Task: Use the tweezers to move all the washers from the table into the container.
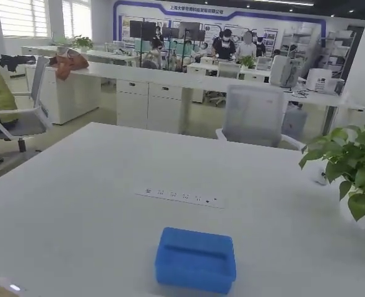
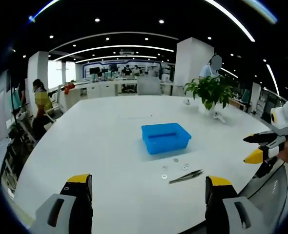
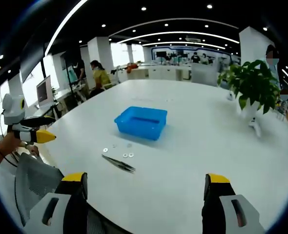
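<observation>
Left gripper view: wide white table (image 2: 110,136), near edge curving just ahead of the jaws, lots of bare top at 9–11 o'clock. L gripper (image 2: 148,181) is short of that edge, jaws spread wide w/ nothing between them. Blue container (image 2: 166,138) sits at 12, well in from every edge. Washers (image 2: 164,168) are scattered on the top btwn the container and the near edge. Tweezers (image 2: 185,176) lie flat just beside them at approx 1 o'clock, nearer the jaws than the container and apart from both tips. R gripper (image 2: 254,147) hangs off the table edge at 3 o'clock, jaws parted, gripping nothing. A mesh chair back (image 2: 271,190) is under it at 4.

Right gripper view: container at 12, washers and tweezers at 11, table edge close below, L gripper at 9 beyond the edge.

Potted plant (image 2: 211,92) stands past the container at 1 o'clock, near the far edge and well apart from the washers.

Head view: socket strip (image 1: 180,196) is set in the top at 12 beyond the container. An office chair (image 1: 253,117) stands at the far edge, w/ desks and ppl behind.
</observation>
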`<action>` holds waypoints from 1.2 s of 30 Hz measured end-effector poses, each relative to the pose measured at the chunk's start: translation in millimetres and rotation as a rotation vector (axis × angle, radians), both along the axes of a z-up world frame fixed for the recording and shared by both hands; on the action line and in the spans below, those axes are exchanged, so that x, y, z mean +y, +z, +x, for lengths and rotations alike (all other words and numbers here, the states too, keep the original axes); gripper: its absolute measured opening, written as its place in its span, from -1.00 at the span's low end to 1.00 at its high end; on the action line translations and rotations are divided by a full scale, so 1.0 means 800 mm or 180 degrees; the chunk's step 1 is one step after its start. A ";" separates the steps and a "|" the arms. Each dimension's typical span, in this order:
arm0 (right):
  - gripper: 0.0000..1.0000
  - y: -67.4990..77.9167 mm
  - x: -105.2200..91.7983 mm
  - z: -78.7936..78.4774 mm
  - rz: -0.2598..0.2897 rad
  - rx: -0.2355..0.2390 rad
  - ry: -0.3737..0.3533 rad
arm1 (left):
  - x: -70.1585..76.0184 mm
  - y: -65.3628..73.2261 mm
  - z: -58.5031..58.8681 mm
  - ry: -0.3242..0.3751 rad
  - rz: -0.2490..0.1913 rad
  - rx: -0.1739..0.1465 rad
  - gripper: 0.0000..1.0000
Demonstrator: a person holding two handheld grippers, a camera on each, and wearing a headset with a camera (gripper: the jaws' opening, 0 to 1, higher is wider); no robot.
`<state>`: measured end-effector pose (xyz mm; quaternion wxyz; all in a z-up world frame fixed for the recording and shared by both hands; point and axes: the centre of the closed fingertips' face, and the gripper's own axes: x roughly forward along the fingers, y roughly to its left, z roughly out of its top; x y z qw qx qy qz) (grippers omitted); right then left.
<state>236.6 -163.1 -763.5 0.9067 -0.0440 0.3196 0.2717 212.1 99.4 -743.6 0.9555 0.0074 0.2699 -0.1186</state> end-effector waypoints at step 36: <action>0.98 -0.011 0.003 -0.002 -0.0120 0.0071 0.0066 | -0.007 -0.009 0.003 -0.0083 0.0027 0.0095 0.98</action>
